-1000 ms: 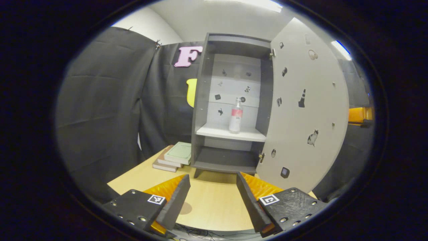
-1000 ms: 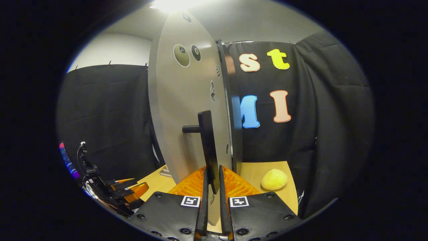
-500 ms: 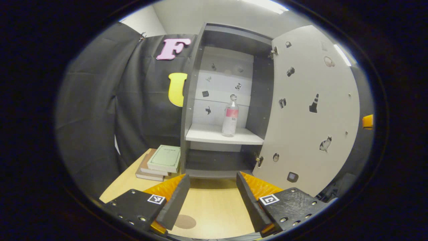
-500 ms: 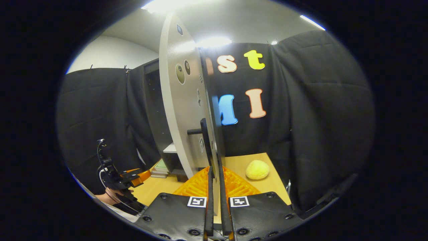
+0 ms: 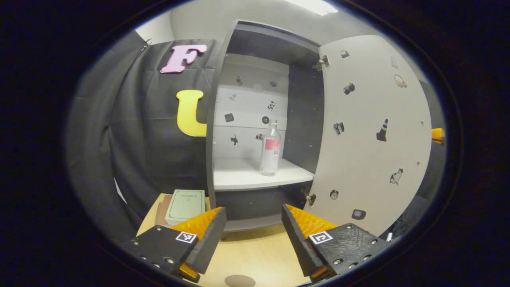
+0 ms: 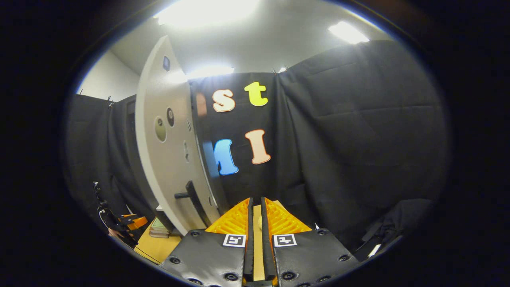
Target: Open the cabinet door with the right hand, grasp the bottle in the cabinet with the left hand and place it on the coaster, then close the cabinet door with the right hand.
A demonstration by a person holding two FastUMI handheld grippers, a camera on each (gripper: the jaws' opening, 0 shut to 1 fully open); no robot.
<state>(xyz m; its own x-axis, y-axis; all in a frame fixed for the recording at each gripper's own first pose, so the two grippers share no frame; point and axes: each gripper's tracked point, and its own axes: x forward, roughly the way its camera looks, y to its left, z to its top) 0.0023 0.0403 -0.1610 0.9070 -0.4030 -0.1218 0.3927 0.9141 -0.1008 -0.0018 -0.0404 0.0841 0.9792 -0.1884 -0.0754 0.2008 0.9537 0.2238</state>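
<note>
Grey cabinet stood on the wooden table, and I use it as my landmark. Its door hung wide open off the cabinet's right side, stickers on the inner face. The bottle stood upright on the cabinet's white shelf, towards the shelf's right end, touched by nothing. The coaster lay flat on the table in front of the cabinet. A stack of books sat against the cabinet's left foot. My left gripper was spread wide in front of the cabinet, below the shelf, well apart from the bottle, holding nothing. In the right gripper view my right gripper was pinched nearly closed with only a thin slit, gripping nothing, beside the door's outer face; the handle stood free to its left.
</note>
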